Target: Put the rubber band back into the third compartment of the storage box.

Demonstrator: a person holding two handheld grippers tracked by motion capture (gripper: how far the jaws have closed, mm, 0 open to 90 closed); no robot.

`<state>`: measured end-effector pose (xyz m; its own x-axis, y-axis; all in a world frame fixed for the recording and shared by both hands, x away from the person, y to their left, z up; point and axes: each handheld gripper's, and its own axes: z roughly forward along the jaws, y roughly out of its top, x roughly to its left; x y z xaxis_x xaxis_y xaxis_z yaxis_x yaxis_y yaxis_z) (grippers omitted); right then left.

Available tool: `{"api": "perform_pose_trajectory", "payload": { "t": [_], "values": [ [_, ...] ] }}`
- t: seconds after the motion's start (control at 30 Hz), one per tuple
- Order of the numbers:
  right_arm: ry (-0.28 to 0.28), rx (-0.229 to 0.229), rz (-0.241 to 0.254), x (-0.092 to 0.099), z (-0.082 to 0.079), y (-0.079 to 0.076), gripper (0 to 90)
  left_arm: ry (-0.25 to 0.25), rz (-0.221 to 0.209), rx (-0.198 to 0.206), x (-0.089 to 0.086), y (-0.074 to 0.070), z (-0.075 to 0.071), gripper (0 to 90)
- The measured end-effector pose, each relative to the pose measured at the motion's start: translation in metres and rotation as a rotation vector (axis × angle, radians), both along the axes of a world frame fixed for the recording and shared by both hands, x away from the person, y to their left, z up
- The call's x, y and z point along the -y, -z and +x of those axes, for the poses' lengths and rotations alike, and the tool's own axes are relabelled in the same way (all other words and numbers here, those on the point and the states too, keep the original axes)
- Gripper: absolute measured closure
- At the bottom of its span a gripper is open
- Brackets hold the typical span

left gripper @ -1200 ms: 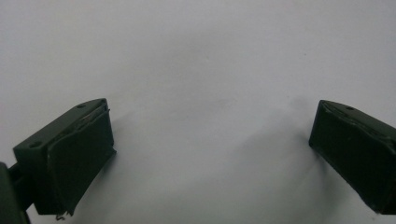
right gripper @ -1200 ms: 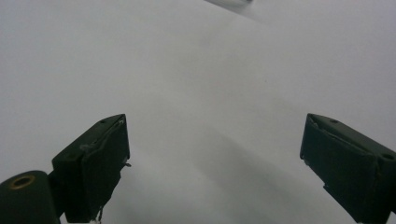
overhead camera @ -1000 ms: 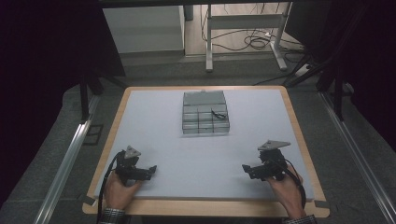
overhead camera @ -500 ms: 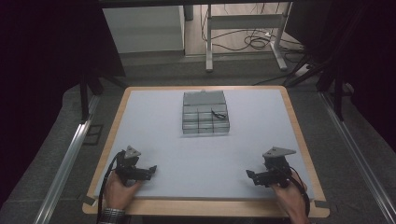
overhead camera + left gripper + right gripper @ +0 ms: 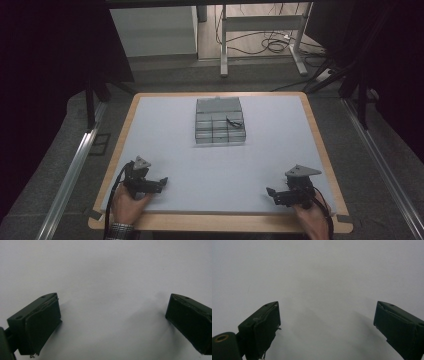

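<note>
High view cuts off both forearms at its bottom edge. The compartment box [image 5: 220, 121] sits mid-surface, its small dark content [image 5: 231, 121] unclear. Left gripper [image 5: 161, 182] and right gripper [image 5: 271, 193] rest near the pale surface [image 5: 165, 130] front edge, jaws spread, empty. Dark room, cabled floor [image 5: 260, 37].

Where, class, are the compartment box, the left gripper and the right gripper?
compartment box [image 5: 220, 121], high view, on its divided middle.
left gripper [image 5: 162, 182], high view, between its fingertips.
right gripper [image 5: 271, 195], high view, between its fingertips.

Lab: black curtains [image 5: 55, 45], floor cables [image 5: 265, 42], rig table [image 5: 320, 145].
</note>
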<state>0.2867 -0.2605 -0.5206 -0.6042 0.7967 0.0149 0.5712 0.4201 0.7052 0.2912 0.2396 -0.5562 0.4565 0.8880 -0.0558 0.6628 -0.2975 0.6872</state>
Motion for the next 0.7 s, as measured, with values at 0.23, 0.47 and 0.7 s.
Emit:
{"api": "perform_pose_trajectory", "payload": {
  "t": [0.23,0.47,0.7],
  "values": [
    [0.008,0.039,0.017,0.004,-0.005,0.01,6.6,0.0,0.0,0.0,0.0,0.0,0.0,0.0],
    [0.011,0.115,0.018,0.005,-0.011,0.019,6.0,0.0,0.0,0.0,0.0,0.0,0.0,0.0],
    [0.029,0.167,0.043,0.007,-0.017,0.026,5.5,0.0,0.0,0.0,0.0,0.0,0.0,0.0]
  ]
}}
